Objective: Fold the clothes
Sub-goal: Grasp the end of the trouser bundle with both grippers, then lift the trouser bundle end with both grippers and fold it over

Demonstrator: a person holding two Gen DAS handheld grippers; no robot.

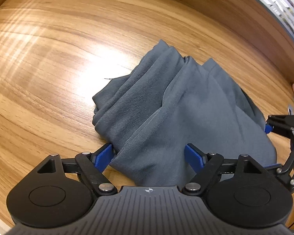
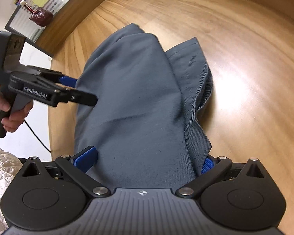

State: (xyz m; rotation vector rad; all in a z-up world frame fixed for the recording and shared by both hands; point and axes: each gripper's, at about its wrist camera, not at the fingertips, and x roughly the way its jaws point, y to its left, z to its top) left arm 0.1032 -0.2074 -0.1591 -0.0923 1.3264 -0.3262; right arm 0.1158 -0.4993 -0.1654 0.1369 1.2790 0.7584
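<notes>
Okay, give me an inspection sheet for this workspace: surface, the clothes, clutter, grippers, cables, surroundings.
Surface: wooden table, glossy, with light glare.
Job's things: one grey garment, bunched and partly folded, lying on the table.
Clutter: nothing seen on the table.
Grippers: left gripper open, astride the garment's near edge; right gripper open, cloth between its fingers.
Cables: black cable hanging below the hand holding the left gripper.
Surroundings: dark red object by a papered board; quilted fabric beside the table.
</notes>
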